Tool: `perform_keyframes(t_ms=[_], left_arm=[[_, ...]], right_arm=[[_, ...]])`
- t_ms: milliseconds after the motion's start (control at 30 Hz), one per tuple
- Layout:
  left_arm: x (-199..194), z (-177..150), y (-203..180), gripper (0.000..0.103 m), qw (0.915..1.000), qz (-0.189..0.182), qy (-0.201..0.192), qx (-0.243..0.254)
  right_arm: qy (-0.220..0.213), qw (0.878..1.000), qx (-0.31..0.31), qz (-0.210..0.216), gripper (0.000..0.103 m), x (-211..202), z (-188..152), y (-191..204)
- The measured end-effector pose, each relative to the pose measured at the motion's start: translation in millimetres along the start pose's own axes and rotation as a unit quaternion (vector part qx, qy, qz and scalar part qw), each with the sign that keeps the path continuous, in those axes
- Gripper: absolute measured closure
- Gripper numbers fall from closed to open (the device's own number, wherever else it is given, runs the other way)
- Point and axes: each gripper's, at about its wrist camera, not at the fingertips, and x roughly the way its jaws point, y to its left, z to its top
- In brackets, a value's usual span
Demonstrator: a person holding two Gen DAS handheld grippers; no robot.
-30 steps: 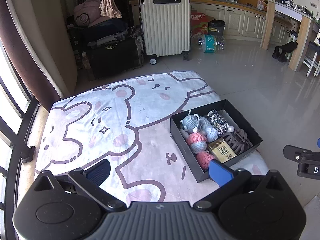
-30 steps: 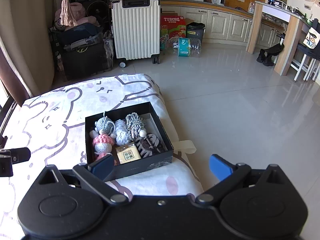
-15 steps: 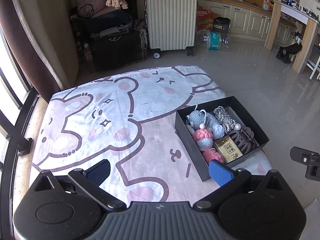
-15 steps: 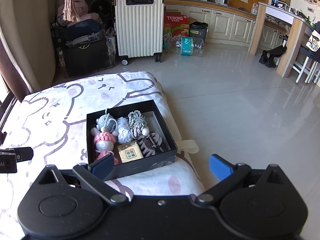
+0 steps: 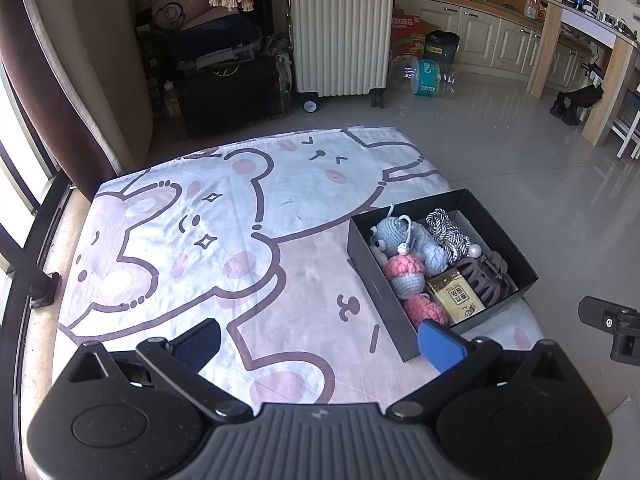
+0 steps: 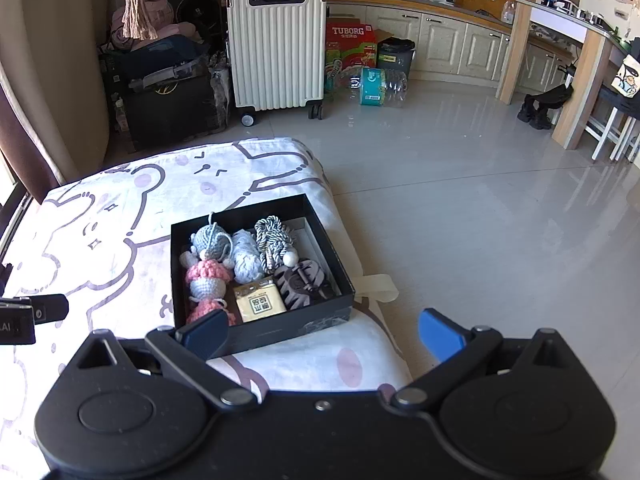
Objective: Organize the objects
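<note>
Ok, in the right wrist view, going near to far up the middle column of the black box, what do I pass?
Yellow packet with the QR code → pale blue-grey yarn ball → far wall of the black box → cartoon blanket → bare floor → white suitcase.

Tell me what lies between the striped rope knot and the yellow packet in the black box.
In the right wrist view, a pale blue yarn ball lies between them.

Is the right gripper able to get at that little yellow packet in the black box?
Probably yes: the right gripper is open, the box has no lid, and the yellow packet lies on top near its front wall.
</note>
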Motion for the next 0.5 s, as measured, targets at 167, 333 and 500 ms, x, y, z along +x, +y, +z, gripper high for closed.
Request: perform_keyframes(t_ms=[167, 333, 500], left_arm=[[0.6, 0.0, 1.5, 0.000, 1.0000, 0.005, 0.000, 0.001], [0.7, -0.7, 0.6, 0.000, 1.0000, 0.006, 0.001, 0.004], [0.5, -0.4, 1.2, 0.000, 1.0000, 0.001, 0.001, 0.003]], right_arm=[[0.001, 1.000, 0.000, 0.001, 0.000, 0.5, -0.3, 0.5], [0.001, 1.000, 0.000, 0.000, 0.000, 0.6, -0.3, 1.1], [0.000, 1.000, 0.000, -0.001, 0.000, 0.4, -0.3, 2.1]])
